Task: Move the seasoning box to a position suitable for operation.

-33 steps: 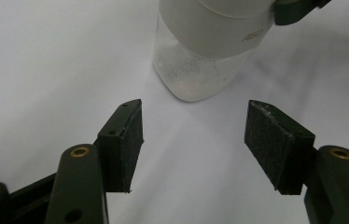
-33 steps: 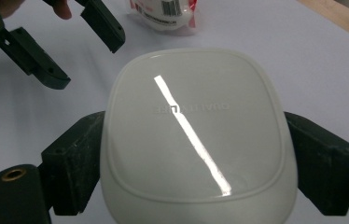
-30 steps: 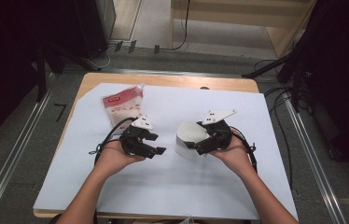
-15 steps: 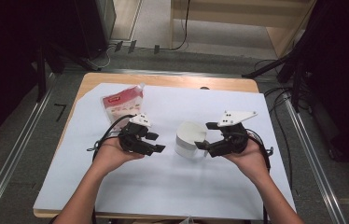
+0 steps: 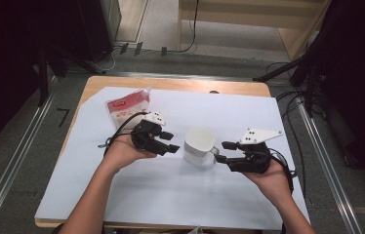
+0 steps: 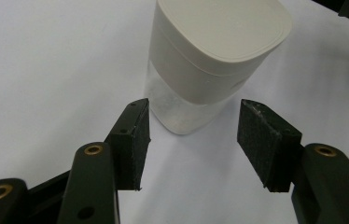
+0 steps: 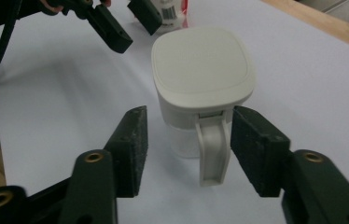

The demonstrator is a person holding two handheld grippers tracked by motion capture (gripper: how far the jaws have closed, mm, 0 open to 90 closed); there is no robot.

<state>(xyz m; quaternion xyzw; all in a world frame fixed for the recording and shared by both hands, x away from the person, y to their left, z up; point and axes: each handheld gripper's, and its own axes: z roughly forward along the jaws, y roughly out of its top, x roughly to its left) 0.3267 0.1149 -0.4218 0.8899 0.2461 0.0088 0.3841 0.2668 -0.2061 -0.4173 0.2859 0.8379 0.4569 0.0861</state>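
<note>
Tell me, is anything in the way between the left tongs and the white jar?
No. Only bare white sheet lies between the open left tongs and the white jar. The red pouch lies off behind the left hand, away from that gap.

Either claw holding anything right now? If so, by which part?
Nothing is held. The right claw has been closing with the white container's latch tab between its jaws, pads not yet pressing. The left claw is open, short of the container.
</note>
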